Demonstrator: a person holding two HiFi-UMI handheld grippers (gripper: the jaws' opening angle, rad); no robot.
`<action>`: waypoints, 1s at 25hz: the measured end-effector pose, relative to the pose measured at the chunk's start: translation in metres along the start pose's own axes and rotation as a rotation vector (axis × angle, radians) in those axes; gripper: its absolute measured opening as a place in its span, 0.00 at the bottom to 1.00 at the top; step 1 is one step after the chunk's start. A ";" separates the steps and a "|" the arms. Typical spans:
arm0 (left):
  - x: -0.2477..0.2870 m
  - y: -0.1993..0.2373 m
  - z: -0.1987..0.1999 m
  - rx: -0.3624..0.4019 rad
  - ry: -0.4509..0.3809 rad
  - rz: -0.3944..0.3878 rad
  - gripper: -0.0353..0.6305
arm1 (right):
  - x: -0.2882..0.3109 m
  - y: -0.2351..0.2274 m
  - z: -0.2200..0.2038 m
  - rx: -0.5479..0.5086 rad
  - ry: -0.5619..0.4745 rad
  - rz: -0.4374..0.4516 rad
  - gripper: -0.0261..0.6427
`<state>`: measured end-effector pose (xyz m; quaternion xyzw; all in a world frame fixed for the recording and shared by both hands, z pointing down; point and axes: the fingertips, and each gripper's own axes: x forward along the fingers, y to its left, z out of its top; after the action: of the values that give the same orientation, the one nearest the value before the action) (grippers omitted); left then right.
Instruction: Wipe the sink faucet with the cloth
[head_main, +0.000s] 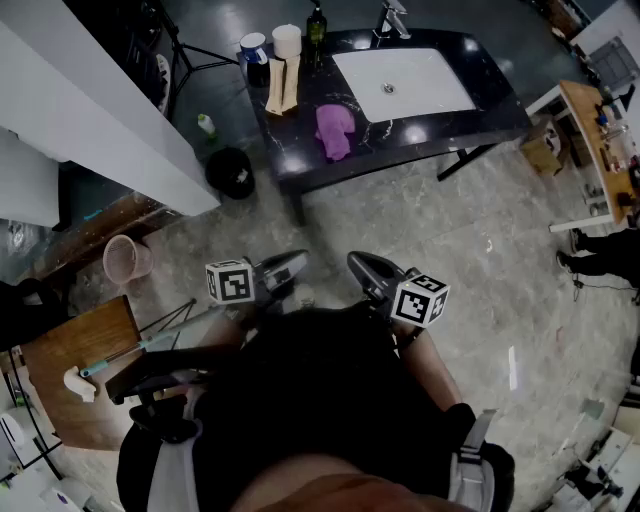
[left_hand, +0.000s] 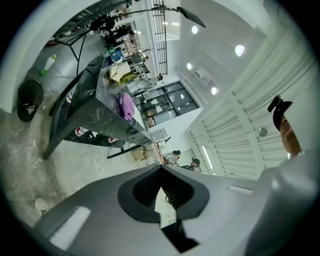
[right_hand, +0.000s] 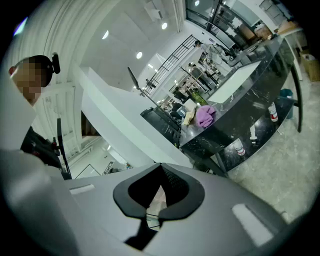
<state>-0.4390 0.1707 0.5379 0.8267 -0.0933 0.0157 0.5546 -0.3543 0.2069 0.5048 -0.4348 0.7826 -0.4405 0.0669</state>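
Observation:
A purple cloth lies crumpled on the black counter, just left of the white sink basin. The chrome faucet stands at the basin's far edge. I am several steps back from the counter. My left gripper and right gripper are held close to my body over the floor, both shut with nothing between the jaws. The cloth also shows in the left gripper view, and the cloth lies on the counter in the right gripper view too.
On the counter's left end stand a cup, a paper roll, a dark bottle and beige cloths. A black bin and a small bottle sit on the floor left of it. A wooden desk is at right.

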 end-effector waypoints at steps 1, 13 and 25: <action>0.000 -0.002 0.001 -0.004 -0.001 -0.004 0.05 | 0.001 0.000 0.000 -0.002 0.001 0.000 0.06; 0.002 -0.001 0.011 -0.017 -0.013 -0.013 0.05 | 0.011 -0.002 0.009 -0.013 0.017 0.003 0.06; -0.006 0.006 0.028 -0.058 -0.127 0.005 0.05 | 0.103 -0.122 0.142 -0.155 0.122 -0.285 0.25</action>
<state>-0.4480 0.1435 0.5317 0.8094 -0.1310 -0.0382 0.5711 -0.2726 0.0131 0.5388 -0.5176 0.7474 -0.4093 -0.0774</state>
